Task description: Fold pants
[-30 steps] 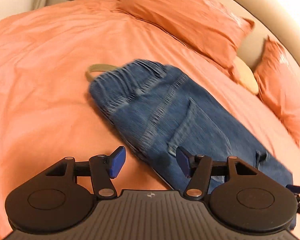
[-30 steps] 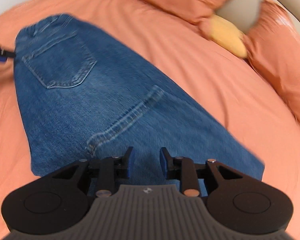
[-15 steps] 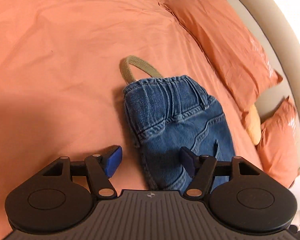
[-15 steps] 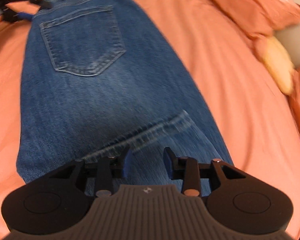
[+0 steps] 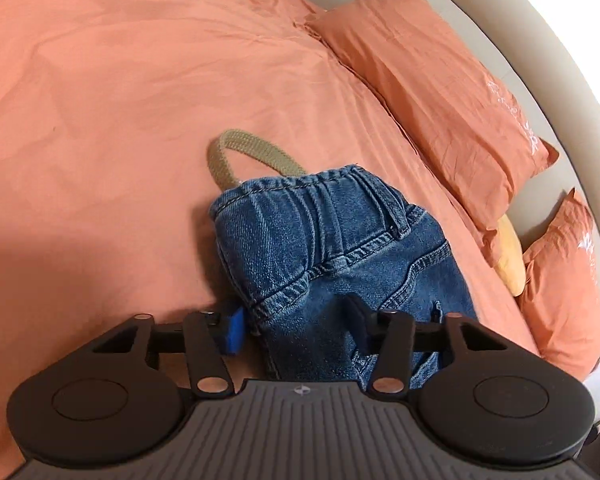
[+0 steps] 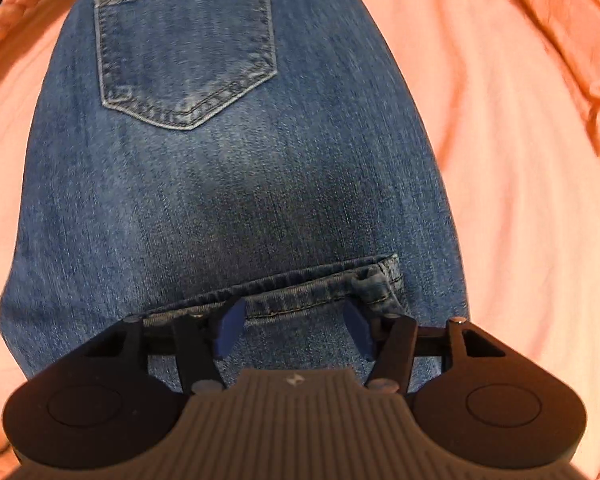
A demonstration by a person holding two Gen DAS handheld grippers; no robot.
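Note:
Blue denim pants point(image 5: 332, 248) lie folded lengthwise on the orange bed sheet point(image 5: 120, 100), waistband away from me in the left wrist view, with a beige belt loop point(image 5: 252, 156) sticking out past it. My left gripper point(image 5: 296, 326) is open and straddles the waist's left edge low over the sheet. In the right wrist view the pants point(image 6: 228, 184) fill the frame, back pocket point(image 6: 184, 48) up. My right gripper point(image 6: 292, 330) is open just above the leg hem point(image 6: 300, 284) that lies folded onto the thigh.
Two orange pillows point(image 5: 432, 76) point(image 5: 564, 280) and a yellow cushion point(image 5: 510, 260) lie along the beige headboard point(image 5: 540, 64) to the right. The hand holding the other gripper point(image 6: 4, 12) shows at the top left of the right wrist view.
Both grippers have come down closer to the pants. The left one moved to the waistband's left edge. The right one moved onto the hem and opened wider.

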